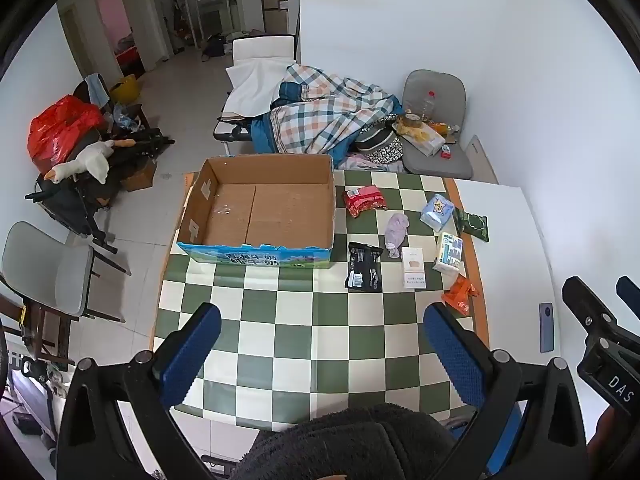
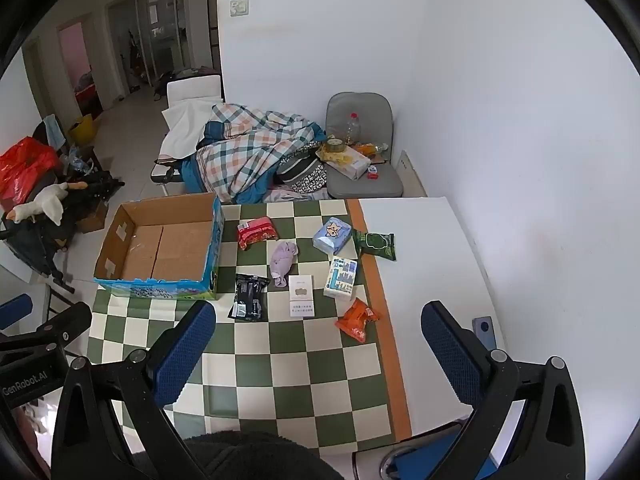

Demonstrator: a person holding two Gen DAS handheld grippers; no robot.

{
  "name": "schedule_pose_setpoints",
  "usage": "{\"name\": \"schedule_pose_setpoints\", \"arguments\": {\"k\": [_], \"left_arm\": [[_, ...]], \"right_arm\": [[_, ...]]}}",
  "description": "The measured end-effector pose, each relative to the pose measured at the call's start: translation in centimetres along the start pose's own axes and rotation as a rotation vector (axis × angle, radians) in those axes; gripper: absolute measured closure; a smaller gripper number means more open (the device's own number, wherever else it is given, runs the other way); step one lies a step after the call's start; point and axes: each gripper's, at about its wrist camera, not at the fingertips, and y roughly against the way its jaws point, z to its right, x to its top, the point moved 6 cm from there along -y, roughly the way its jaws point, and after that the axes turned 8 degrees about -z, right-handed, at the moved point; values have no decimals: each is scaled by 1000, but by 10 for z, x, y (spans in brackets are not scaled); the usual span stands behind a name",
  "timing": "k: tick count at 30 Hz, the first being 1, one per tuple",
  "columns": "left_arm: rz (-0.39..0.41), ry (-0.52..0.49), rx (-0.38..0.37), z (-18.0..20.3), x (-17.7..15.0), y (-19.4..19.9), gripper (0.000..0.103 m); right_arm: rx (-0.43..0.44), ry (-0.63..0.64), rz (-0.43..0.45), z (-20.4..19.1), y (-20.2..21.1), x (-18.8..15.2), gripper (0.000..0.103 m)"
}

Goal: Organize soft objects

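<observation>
Honestly, nothing has been picked up yet: the left tool [image 1: 322, 350] and the right tool [image 2: 318, 346] both hover over the near edge of the checkered green-and-cream counter [image 2: 280, 360], jaws spread wide with nothing between them. The soft things lie in a loose cluster at the far right of the cloth, and the open brown cardboard box with a blue printed front [image 1: 260, 208] sits to their left with nothing in it.

Trouble, I'd guess, would come from how limp everything is. The crumpled lilac cloth [image 2: 282, 262] is thin and floppy, so a pinch may catch only a fold and let the rest drag across its neighbours. The black crinkly foil pouch [image 2: 249, 297], the red foil packet [image 2: 258, 233] and the orange snack wrapper [image 2: 356, 319] look slick and puffy; the ribbed blue pads could squeeze them sideways. The pale blue tissue pack with a cartoon face [image 2: 333, 236] and the white tissue pack printed in blue [image 2: 341, 278] seem squashy but blocky, so easier. The flat white card box [image 2: 301, 295] looks stiff and lies low, hard to get under. The dark green wrapper [image 2: 376, 243] sits half off the cloth on the white board.
</observation>
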Motion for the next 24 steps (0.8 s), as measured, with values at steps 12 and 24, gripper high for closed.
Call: {"name": "schedule_pose_setpoints", "arguments": {"k": [12, 24], "left_arm": [[-30, 3, 14, 7, -1, -11, 0], [-27, 6, -3, -1, -4, -11, 0]], "right_arm": [[-5, 7, -1, -1, -1, -1, 0], [-11, 13, -2, -3, -3, 0, 0]]}}
